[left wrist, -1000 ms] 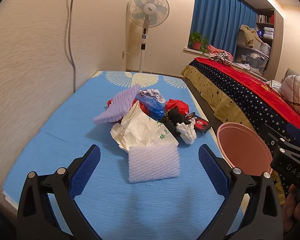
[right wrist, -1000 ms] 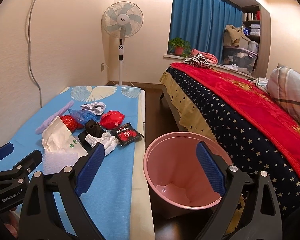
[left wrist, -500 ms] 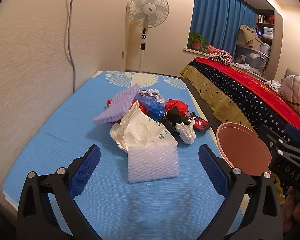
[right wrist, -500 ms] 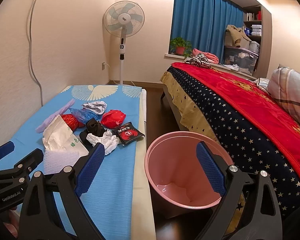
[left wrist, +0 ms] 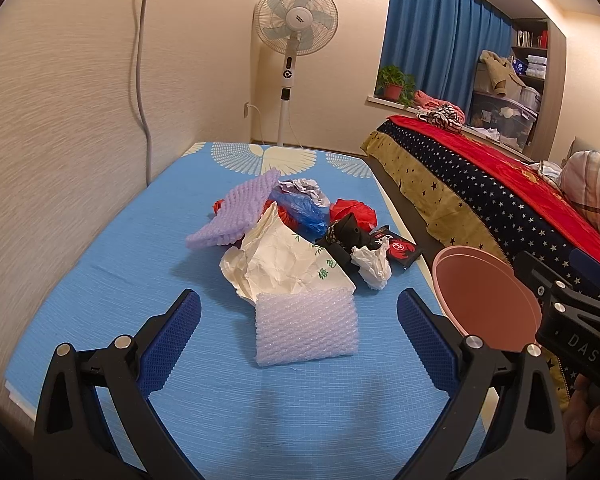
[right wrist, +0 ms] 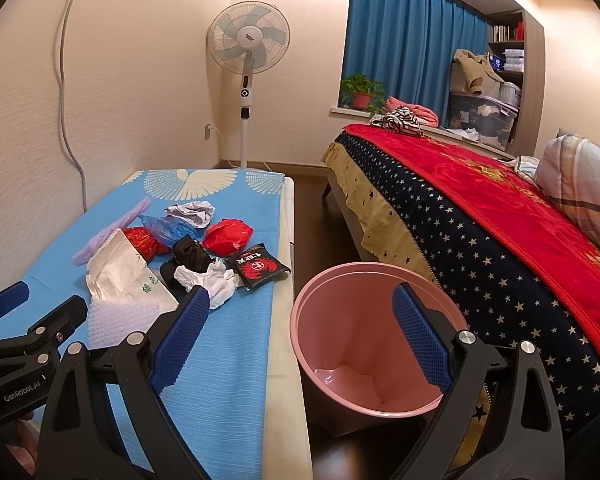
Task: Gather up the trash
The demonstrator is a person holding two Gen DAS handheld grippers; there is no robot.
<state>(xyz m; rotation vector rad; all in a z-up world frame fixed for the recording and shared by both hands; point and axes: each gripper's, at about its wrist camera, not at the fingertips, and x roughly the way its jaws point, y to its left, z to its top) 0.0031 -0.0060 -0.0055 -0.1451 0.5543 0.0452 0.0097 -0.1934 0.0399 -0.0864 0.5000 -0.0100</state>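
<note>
A pile of trash lies on the blue mat: a white bubble-wrap piece nearest me, a crumpled white paper bag, purple foam, a blue plastic bag, red plastic, a black packet and a white tissue. My left gripper is open and empty, just short of the bubble wrap. My right gripper is open and empty over the near rim of the pink bin, which stands on the floor right of the mat. The bin also shows in the left wrist view.
A wall runs along the mat's left side. A standing fan is behind the mat. A bed with a red and starred cover lies right of the bin, with a dark floor strip between.
Both grippers have crept slightly forward; the trash and bin have not moved. Both grippers stay open.
</note>
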